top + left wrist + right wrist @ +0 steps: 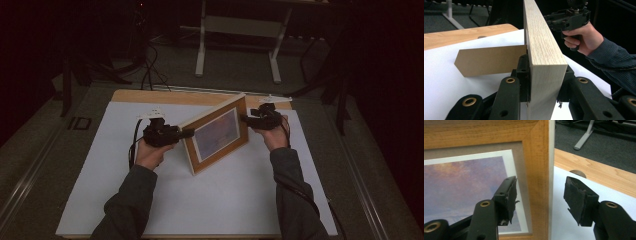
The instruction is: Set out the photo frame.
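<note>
The picture frame point(216, 134) stands upright on the white worktop point(100, 190), propped by its cardboard easel point(489, 60). Left tongs point(186, 133) clamp its wooden edge; right tongs point(540, 200) straddle the opposite edge, parted. Stiff, light, probably glazed: grip wood only.

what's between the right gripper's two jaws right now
The picture frame's wooden side edge stands between the right gripper's jaws, as the right gripper view shows. The pads stand apart from it, not pressing.
</note>
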Demonstrator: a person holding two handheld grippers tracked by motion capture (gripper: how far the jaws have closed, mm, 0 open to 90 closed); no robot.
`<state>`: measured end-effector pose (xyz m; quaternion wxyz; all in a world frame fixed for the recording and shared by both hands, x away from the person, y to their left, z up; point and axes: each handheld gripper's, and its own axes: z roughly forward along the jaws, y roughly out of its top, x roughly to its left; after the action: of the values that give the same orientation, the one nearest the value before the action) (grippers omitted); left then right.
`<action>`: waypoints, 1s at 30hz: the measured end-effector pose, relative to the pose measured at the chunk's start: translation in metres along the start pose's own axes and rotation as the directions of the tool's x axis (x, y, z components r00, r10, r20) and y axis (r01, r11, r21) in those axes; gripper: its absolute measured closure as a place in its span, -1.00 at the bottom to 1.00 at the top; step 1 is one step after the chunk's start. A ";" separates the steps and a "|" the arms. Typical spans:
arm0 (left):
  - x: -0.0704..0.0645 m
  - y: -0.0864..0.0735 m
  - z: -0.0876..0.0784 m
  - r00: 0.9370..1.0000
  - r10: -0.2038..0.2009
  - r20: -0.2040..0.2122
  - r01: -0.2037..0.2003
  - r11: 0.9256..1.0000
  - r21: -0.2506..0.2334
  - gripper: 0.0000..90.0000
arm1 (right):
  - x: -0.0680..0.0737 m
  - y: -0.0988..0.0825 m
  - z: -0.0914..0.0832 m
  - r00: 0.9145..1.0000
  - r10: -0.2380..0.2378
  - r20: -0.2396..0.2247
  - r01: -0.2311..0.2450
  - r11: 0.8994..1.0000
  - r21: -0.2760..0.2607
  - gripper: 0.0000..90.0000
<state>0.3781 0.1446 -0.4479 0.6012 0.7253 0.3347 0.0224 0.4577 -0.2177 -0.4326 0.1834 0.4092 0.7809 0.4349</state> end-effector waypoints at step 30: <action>0.006 0.001 0.002 0.996 -0.003 0.085 0.001 1.000 0.025 0.58 | -0.008 0.007 -0.002 0.992 -0.039 -0.119 0.036 0.999 -0.024 -0.16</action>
<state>0.3843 0.1462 -0.4497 0.6057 0.7328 0.3098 -0.0135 0.4649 -0.2234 -0.4260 0.1491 0.3659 0.7932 0.4634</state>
